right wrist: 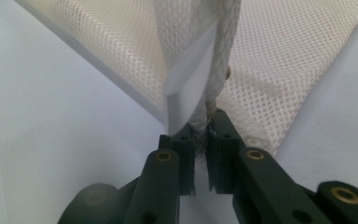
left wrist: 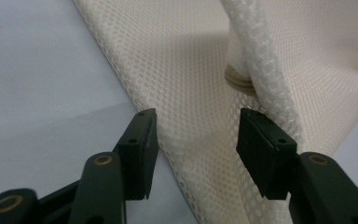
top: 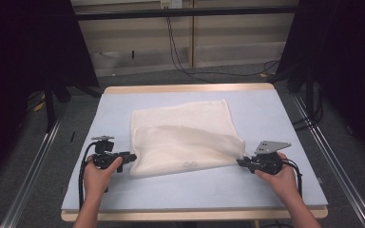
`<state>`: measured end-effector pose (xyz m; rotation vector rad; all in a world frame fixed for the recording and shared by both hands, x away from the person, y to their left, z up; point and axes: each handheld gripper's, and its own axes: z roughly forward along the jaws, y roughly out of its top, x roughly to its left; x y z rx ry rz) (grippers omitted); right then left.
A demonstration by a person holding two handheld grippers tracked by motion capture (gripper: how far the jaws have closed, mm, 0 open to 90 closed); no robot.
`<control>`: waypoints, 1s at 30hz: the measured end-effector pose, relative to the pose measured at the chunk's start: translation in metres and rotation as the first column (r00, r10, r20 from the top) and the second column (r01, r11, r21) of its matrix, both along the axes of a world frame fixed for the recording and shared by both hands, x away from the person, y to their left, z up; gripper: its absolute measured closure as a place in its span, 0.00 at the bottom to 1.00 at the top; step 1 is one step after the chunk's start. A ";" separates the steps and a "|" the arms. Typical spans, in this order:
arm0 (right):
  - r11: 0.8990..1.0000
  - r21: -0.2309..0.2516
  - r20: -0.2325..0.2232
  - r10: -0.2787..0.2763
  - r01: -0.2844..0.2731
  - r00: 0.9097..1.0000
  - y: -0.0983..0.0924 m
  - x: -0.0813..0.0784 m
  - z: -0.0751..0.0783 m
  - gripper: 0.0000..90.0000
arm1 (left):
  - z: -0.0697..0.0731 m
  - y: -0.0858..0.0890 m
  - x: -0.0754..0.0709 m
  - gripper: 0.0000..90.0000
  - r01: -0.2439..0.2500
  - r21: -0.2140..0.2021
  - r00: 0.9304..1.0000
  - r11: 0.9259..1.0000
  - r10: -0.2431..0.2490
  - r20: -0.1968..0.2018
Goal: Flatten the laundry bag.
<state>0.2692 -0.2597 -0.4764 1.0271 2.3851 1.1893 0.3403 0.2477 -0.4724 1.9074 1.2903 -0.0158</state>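
A cream waffle-mesh cloth [top: 183, 140] lies folded mid-way on the pale blue surface [top: 266, 114], its right corner pinched in the closed right hand-held gripper [top: 241, 163], while the left hand-held gripper [top: 132, 156] straddles its left edge with jaws apart.

soft even light from above; dark edges; close-ups blurred

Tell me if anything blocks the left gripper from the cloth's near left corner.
Nothing visible does. The left gripper is open with the cloth edge already between its jaws, over bare table. The right gripper is shut on the cloth's other corner.
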 end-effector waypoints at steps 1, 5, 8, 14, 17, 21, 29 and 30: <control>1.000 -0.004 0.000 0.001 -0.001 1.000 0.001 0.000 0.000 0.92 | -0.003 -0.003 0.000 0.55 0.003 0.005 1.000 1.000 -0.003 -0.006; 1.000 -0.009 0.000 0.004 -0.004 1.000 0.001 0.000 0.000 0.92 | -0.003 -0.007 0.000 0.66 0.010 0.067 1.000 0.998 -0.011 0.011; 1.000 -0.008 -0.002 0.002 -0.002 1.000 0.001 0.000 0.000 0.92 | -0.003 -0.008 0.000 0.76 0.011 0.110 0.999 0.994 -0.014 0.029; 1.000 -0.014 -0.001 0.005 -0.005 1.000 0.001 0.001 0.000 0.92 | -0.005 -0.008 0.003 0.92 -0.006 0.106 1.000 0.994 0.004 0.018; 1.000 -0.012 -0.005 0.008 -0.008 1.000 0.001 0.001 0.000 0.92 | -0.004 -0.009 0.009 0.98 -0.009 0.090 1.000 0.996 0.011 -0.023; 1.000 -0.013 -0.003 0.014 -0.014 1.000 0.001 0.001 0.000 0.92 | -0.004 -0.008 0.017 0.99 -0.037 0.094 0.999 0.995 0.037 0.003; 0.998 -0.031 0.001 0.055 -0.055 0.998 0.002 -0.003 0.000 0.92 | -0.006 -0.009 0.039 0.99 -0.060 0.113 0.997 0.992 0.054 0.054; 0.998 -0.034 0.007 0.060 -0.060 0.998 0.002 -0.004 0.000 0.92 | -0.006 -0.009 0.040 0.99 -0.056 0.115 0.997 0.992 0.050 0.057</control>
